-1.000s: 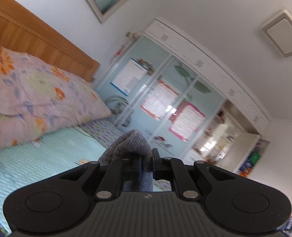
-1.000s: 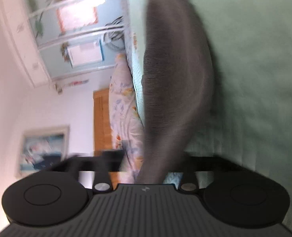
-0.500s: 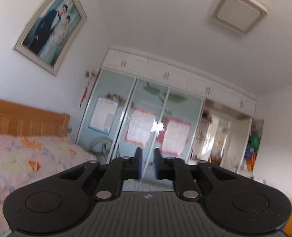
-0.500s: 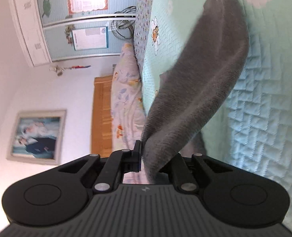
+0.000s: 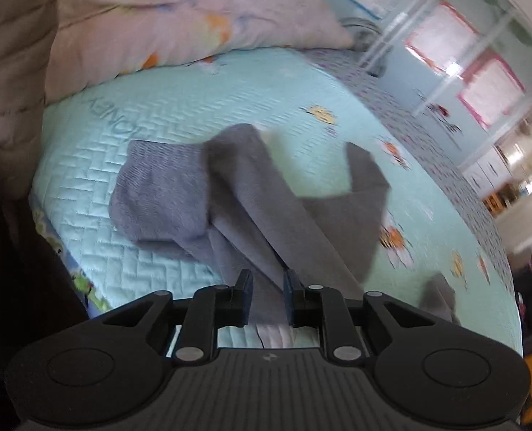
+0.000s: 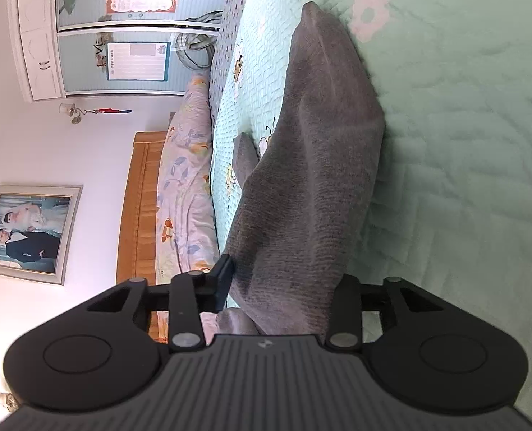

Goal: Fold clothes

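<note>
1. On the bed [image 5: 201,107], over its pale green quilt, lay the grey garment [image 5: 251,194], partly folded, below the floral pillow [image 5: 179,18];
2. the left claw [image 5: 267,292] had just been opening, cloth lying loose between its jaws;
3. the right claw [image 6: 284,287] had likewise been opening, standing parted around the garment's near end, pads not pressing it.

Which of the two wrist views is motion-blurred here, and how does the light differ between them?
Left wrist view: smeared, worst on the wardrobe doors and bed cover, dark at the left edge. Right wrist view: sharp on the grey garment, washed-out glare on the wall, fisheye bending throughout.
</note>
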The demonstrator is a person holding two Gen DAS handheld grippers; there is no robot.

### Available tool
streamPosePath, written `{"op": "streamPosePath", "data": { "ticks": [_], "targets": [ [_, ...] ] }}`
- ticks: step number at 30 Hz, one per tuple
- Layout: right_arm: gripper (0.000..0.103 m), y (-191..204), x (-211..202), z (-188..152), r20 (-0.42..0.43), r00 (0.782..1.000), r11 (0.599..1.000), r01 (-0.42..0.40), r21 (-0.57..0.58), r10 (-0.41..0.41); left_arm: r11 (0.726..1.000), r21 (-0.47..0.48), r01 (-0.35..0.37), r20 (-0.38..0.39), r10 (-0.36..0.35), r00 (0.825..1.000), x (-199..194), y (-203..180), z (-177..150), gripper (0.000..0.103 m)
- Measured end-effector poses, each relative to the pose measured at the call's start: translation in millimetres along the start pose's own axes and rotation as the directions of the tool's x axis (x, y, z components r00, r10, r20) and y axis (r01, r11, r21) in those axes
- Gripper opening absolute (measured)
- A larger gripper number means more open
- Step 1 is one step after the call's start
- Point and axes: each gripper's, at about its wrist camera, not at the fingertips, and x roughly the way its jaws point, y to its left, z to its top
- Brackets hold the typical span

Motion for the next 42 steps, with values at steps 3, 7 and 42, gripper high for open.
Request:
{"op": "streamPosePath", "data": {
  "ticks": [3, 7, 42],
  "targets": [
    [0.048, 2, 3, -1, 0.012, 1.000, 1.000, 0.009, 0.008, -0.009, 0.997, -0.054, 0.055, -0.016, -0.055, 0.998, 27, 1, 26, 0.061],
    [0.054, -1, 5, -2, 0.019, 1.000, 1.000, 0.012, 0.026, -0.012, 0.995, -0.098, 0.026, -0.051, -0.031, 0.998, 70, -8, 60, 0.075],
    [0.027, -6, -11, 14, 0.023, 0.985, 0.981, -0.171, 0.097, 0.169, 0.897, 0.426, -0.114, 0.357, -0.051, 0.933, -9, -227, 123, 0.003]
  ]
}}
